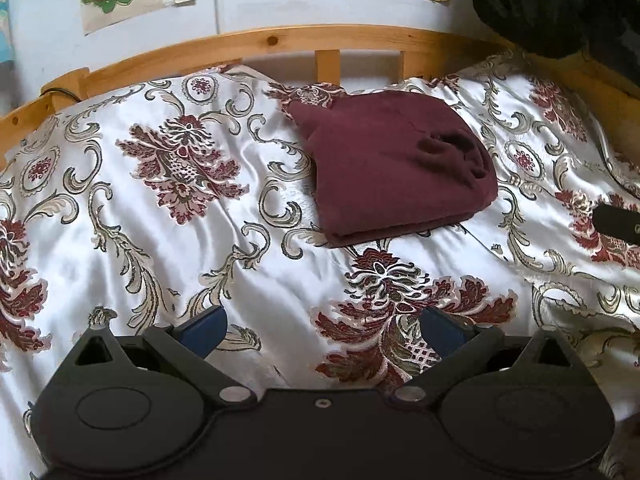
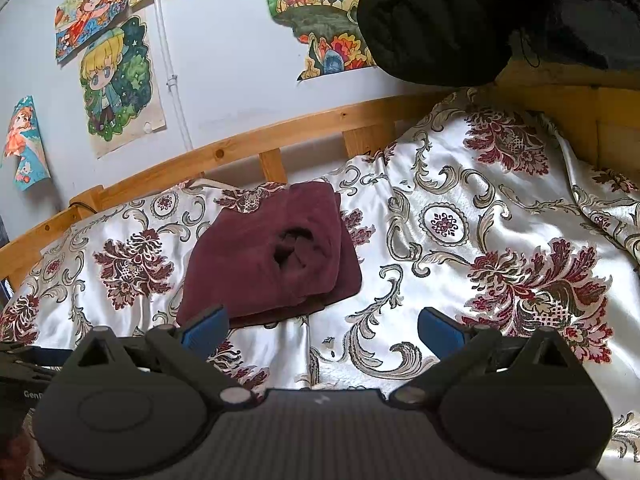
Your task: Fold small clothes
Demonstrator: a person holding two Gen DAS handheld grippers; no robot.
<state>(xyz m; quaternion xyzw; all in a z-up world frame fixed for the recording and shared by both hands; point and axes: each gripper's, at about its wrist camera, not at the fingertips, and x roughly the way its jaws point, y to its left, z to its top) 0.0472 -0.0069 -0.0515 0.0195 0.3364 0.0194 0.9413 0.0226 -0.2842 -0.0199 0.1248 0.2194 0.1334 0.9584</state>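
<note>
A dark maroon garment lies folded into a flat stack on the floral satin bedspread, near the wooden rail. It also shows in the right wrist view. My left gripper is open and empty, above the bedspread, well short of the garment. My right gripper is open and empty, with its left blue pad just in front of the garment's near corner, apart from it. A black part at the right edge of the left wrist view looks like the other gripper.
A wooden bed rail runs behind the bedspread, with a white wall and coloured drawings above. A black padded item hangs at upper right. A dark cable sits on the rail's left end.
</note>
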